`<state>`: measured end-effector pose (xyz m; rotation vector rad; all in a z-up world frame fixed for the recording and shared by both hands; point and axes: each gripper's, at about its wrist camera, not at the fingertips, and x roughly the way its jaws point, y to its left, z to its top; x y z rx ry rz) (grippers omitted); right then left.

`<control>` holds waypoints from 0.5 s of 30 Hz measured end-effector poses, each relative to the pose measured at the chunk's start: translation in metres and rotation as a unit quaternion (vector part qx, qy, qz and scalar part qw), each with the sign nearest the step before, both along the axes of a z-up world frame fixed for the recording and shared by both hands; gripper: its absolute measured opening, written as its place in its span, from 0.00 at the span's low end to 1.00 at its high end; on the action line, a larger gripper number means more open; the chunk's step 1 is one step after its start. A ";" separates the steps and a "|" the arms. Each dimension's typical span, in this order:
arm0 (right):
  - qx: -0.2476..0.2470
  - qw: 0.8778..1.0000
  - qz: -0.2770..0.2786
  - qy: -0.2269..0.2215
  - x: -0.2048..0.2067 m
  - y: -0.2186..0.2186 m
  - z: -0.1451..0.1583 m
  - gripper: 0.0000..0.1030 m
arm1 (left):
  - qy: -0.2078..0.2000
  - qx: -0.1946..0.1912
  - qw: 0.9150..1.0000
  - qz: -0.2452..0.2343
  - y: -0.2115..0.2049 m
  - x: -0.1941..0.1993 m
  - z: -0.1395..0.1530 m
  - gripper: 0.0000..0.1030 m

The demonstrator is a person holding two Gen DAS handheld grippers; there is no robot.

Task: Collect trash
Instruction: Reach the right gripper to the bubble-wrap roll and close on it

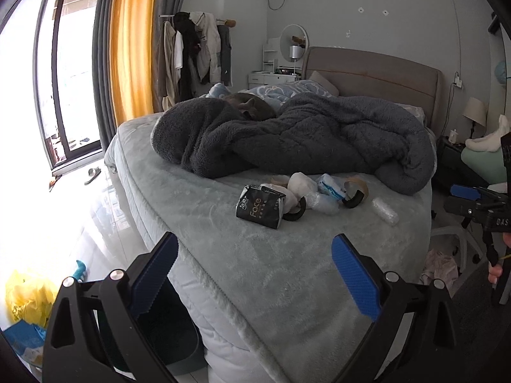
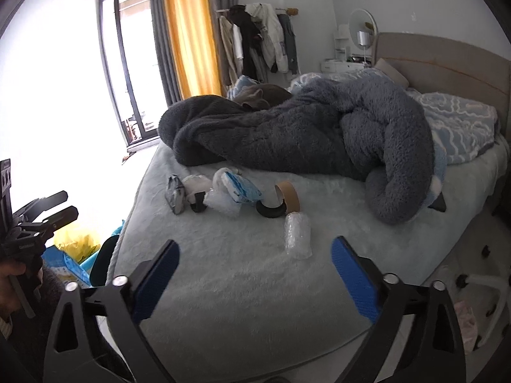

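Trash lies in a cluster on the pale bed [image 1: 255, 287]: a black tissue pack [image 1: 260, 206] [image 2: 175, 194], white crumpled wads [image 1: 300, 185], a blue-white wrapper [image 1: 330, 186] [image 2: 242, 186], a brown tape roll [image 1: 357, 186] [image 2: 287, 195] leaning on a black ring [image 2: 270, 209], and a clear bubble-wrap roll [image 1: 385, 210] [image 2: 297, 234]. My left gripper [image 1: 255, 239] is open over the bed's near corner, short of the tissue pack, holding nothing. My right gripper [image 2: 255, 242] is open and holds nothing, with the bubble-wrap roll just beyond its fingers.
A rumpled grey blanket [image 1: 303, 140] with a cat [image 1: 252, 107] on it fills the bed's far half. Below the bed corner stand a dark bin [image 1: 172, 335] and a yellow bag [image 1: 28, 296]. A white chair base [image 2: 485, 287] and pink cloth lie on the floor at right.
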<state>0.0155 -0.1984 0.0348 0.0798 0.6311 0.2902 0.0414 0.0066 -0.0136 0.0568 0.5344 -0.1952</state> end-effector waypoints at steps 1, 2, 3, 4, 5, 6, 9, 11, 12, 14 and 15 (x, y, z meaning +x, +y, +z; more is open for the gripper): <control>-0.002 1.000 -0.004 0.005 0.004 0.001 -0.003 0.89 | 0.002 0.002 1.000 -0.001 0.002 0.003 -0.001 0.95; -0.002 1.000 -0.007 0.010 0.008 0.001 -0.006 0.89 | 0.005 0.002 1.000 -0.004 0.004 0.006 -0.003 0.95; -0.001 1.000 -0.009 0.015 0.012 0.001 -0.009 0.88 | 0.007 -0.003 1.000 -0.010 0.006 0.008 -0.005 0.95; -0.001 1.000 -0.013 0.018 0.016 0.001 -0.012 0.87 | 0.010 -0.008 1.000 -0.014 0.008 0.011 -0.006 0.95; -0.002 1.000 -0.016 0.020 0.019 0.001 -0.014 0.84 | 0.013 -0.012 1.000 -0.017 0.009 0.013 -0.007 0.95; -0.001 1.000 -0.019 0.024 0.023 0.001 -0.017 0.83 | 0.016 -0.015 1.000 -0.018 0.011 0.016 -0.008 0.95; 0.000 0.999 -0.024 0.038 0.036 0.000 -0.027 0.78 | 0.022 -0.018 0.999 -0.020 0.014 0.027 -0.012 0.95; 0.002 0.999 -0.024 0.045 0.043 -0.001 -0.033 0.74 | 0.024 -0.021 0.999 -0.025 0.015 0.034 -0.014 0.95; 0.002 0.999 -0.023 0.050 0.047 -0.001 -0.036 0.73 | 0.024 -0.024 0.999 -0.030 0.016 0.038 -0.015 0.95; -0.001 0.998 -0.022 0.056 0.053 -0.001 -0.042 0.70 | 0.024 -0.025 0.999 -0.037 0.015 0.044 -0.017 0.95; -0.002 0.998 -0.022 0.059 0.055 -0.001 -0.044 0.69 | 0.025 -0.025 0.999 -0.041 0.014 0.049 -0.019 0.95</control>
